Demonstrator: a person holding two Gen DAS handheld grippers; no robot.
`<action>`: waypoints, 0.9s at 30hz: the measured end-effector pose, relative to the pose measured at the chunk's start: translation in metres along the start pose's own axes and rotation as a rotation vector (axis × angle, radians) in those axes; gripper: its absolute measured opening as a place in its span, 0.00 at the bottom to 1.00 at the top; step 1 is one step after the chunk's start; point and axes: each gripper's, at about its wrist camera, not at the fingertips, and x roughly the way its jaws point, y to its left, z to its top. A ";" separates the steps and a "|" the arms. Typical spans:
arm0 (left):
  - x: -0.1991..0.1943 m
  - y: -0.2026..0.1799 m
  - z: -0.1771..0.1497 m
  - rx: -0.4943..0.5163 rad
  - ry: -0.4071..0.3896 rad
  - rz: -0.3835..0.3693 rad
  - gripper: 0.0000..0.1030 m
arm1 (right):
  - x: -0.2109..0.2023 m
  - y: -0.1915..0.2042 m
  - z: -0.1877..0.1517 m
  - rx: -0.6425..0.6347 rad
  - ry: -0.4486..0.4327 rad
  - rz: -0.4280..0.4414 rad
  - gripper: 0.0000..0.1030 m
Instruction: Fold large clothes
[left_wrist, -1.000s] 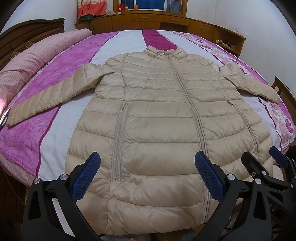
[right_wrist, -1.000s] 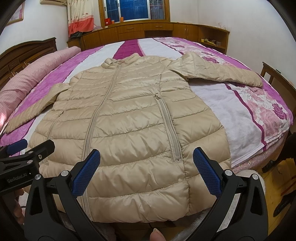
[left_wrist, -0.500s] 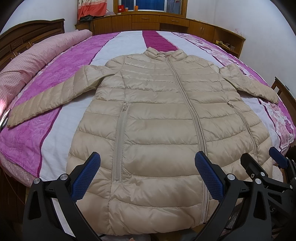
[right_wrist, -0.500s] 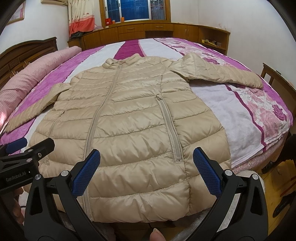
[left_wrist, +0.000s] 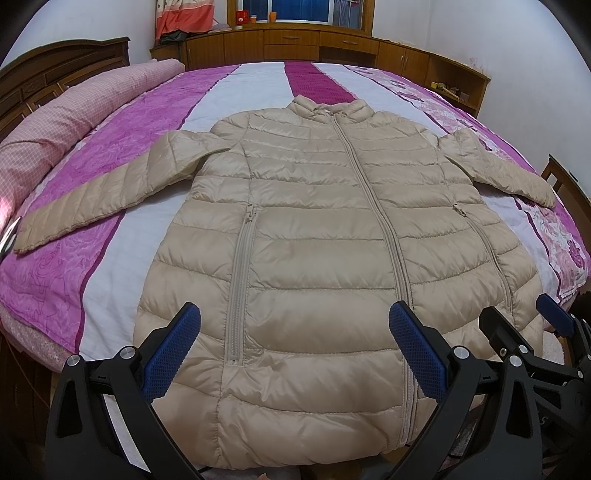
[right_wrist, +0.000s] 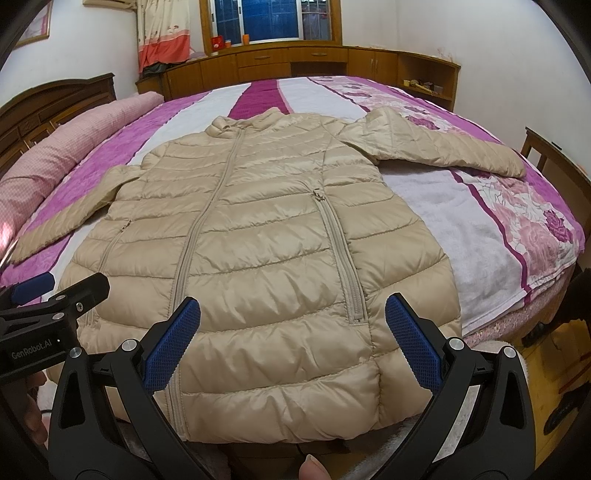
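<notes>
Beige jacket (left_wrist: 314, 240) flat; fingertip (right_wrist: 313, 467) (right view only).

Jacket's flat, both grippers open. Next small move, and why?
Probably take the left gripper out to the left sleeve and grip its cuff. The jacket lies zipped and flat, both sleeves spread wide, nothing folded yet. The right gripper hovers open over the hem.

The bed (left_wrist: 110, 280) wears a coverlet striped magenta, white and floral pink. A beige quilted jacket (left_wrist: 314, 258) lies flat on it, zipped, collar far, hem near, sleeves spread left and right. Along the far left edge lies a pink checked roll (left_wrist: 66, 125), perhaps a bolster.
</notes>
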 end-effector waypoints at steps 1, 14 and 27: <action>0.000 0.000 0.000 0.000 0.000 0.000 0.95 | 0.000 0.000 0.000 0.000 0.000 0.000 0.97; 0.000 0.000 0.000 0.000 0.000 0.000 0.95 | -0.001 0.001 0.000 0.000 -0.001 0.000 0.97; -0.010 0.000 0.012 0.016 -0.013 -0.001 0.95 | -0.016 -0.004 0.014 0.018 -0.011 0.028 0.97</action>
